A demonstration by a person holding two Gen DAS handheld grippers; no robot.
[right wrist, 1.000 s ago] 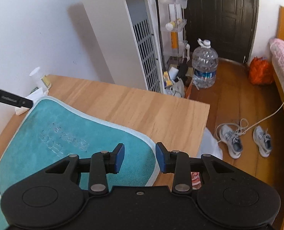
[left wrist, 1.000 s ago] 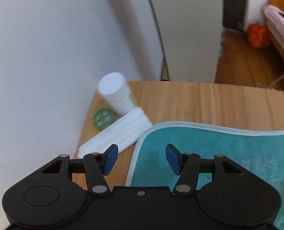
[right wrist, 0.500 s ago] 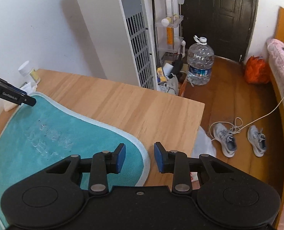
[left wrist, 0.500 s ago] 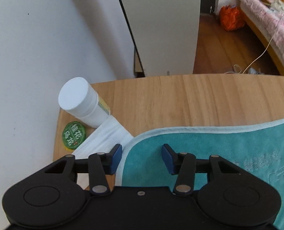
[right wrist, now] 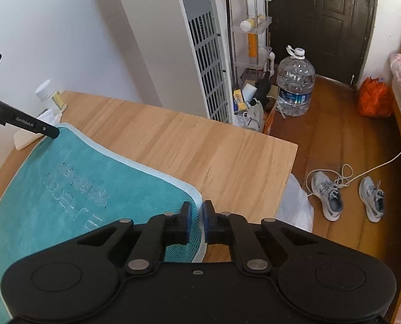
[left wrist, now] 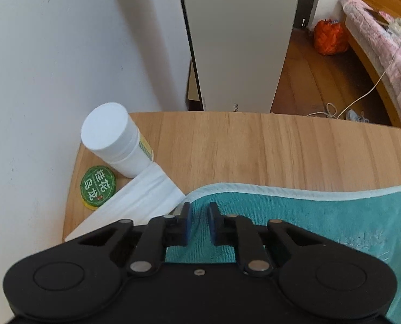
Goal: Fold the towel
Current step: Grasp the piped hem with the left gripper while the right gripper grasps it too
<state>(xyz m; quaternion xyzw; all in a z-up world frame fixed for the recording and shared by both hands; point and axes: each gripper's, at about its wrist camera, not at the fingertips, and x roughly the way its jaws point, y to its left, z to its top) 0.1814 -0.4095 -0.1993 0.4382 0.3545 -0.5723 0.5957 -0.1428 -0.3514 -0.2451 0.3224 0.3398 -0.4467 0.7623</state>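
Wooden table (right wrist: 200,148) against a white wall, bedroom floor beyond. Teal towel (right wrist: 73,189) lies flat on the table; left gripper (left wrist: 199,222) and right gripper (right wrist: 196,222) each pinch a far corner, jaws narrowed onto cloth. Risk: thin bite slipping on lift; folded tissue (left wrist: 143,202) and white bottle (left wrist: 116,140) beside the left corner could be dragged.

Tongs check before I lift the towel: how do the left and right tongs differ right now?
The left tongs sit at the towel corner beside a white folded pack. The right tongs sit at the corner near the table's open end. The right tongs grip the pale hem between nearly closed pads. The left tongs show a wider gap, so a pinch there is unclear. Both have blue pads and sit low at far corners.
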